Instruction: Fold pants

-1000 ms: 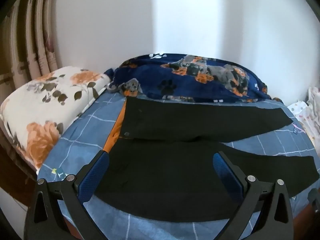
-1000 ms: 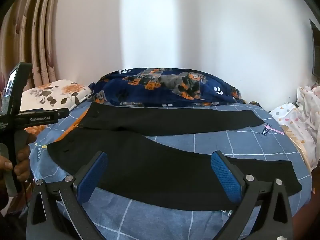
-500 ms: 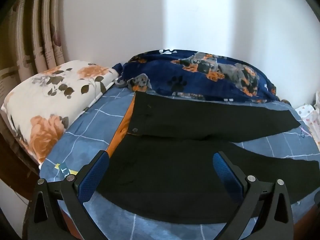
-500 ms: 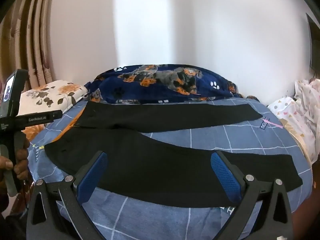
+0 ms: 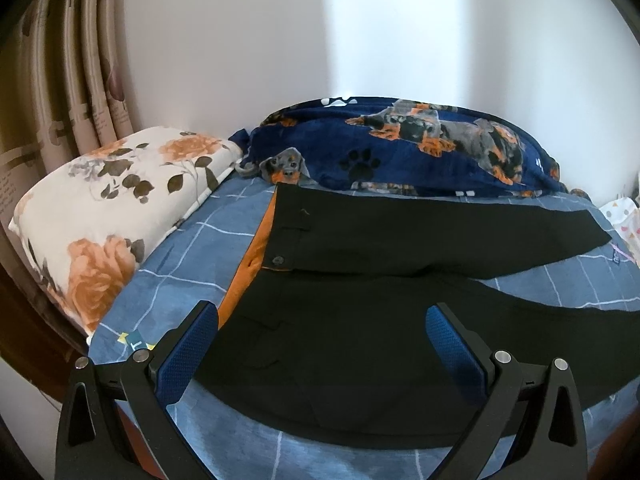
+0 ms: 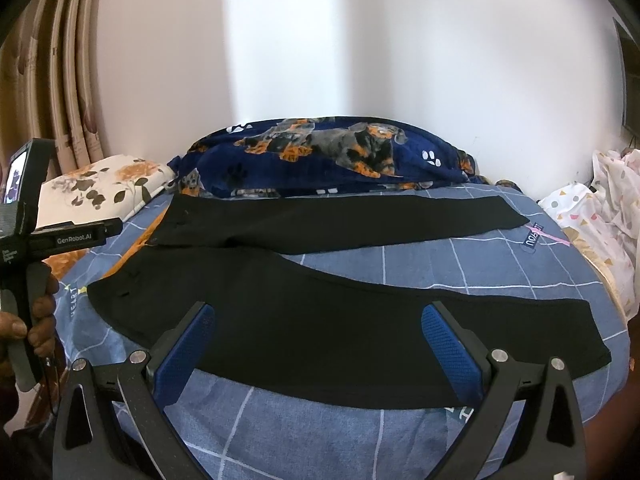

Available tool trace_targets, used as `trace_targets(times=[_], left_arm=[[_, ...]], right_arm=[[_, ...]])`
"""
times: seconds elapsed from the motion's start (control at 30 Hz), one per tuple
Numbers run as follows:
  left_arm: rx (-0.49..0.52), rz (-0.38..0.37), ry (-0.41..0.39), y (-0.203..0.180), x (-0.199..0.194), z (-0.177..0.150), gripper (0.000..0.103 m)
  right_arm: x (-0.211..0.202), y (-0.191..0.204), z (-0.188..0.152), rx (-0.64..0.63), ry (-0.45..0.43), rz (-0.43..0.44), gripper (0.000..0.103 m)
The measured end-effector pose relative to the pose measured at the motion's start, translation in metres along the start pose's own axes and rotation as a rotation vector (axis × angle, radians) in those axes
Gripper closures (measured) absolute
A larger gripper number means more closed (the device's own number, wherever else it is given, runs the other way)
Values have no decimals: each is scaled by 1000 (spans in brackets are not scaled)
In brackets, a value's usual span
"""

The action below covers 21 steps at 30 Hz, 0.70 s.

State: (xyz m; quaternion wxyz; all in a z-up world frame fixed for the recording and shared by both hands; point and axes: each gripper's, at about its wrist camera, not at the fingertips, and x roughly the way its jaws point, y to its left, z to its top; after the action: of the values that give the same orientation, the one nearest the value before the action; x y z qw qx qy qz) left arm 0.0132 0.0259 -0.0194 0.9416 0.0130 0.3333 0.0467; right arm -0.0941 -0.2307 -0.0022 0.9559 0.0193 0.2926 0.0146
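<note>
Black pants (image 5: pixel 360 344) lie flat on the bed, waist at the left with orange lining showing, the two legs spread apart toward the right. They also show in the right wrist view (image 6: pixel 340 320). My left gripper (image 5: pixel 320 340) is open and empty, held above the near waist and hip part. My right gripper (image 6: pixel 316 340) is open and empty, held above the near leg. The left gripper's handle, held in a hand, shows at the left edge of the right wrist view (image 6: pixel 24 240).
The bed has a blue checked sheet (image 6: pixel 440 264). A floral pillow (image 5: pixel 112 208) lies at the left, a navy dog-print blanket (image 5: pixel 420 152) along the back wall, patterned white cloth (image 6: pixel 600 216) at the right. Curtains (image 5: pixel 60 80) hang at the left.
The left view has moved closer to the waist end of the pants, which fills more of the frame. The right gripper has shifted only slightly. The pants have not moved.
</note>
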Motion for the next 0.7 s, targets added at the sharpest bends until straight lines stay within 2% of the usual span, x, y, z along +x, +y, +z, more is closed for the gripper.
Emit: trace_targets(times=[0.33,0.47,0.6,0.7], left_arm=[[3,9,-3,-5,0,-1,0],[6,-1,-5,-3,0,0,0],[11,-42,-2,4,8,6,0],[13,-30,2,10,15,7,0]], right_arm=[[2,2,-5,0,11,1,0],[4,1,-6,11,23,5,0],[8,-1,-7,21,44,-2,0],[10,-3,-6,27,53,-3,0]])
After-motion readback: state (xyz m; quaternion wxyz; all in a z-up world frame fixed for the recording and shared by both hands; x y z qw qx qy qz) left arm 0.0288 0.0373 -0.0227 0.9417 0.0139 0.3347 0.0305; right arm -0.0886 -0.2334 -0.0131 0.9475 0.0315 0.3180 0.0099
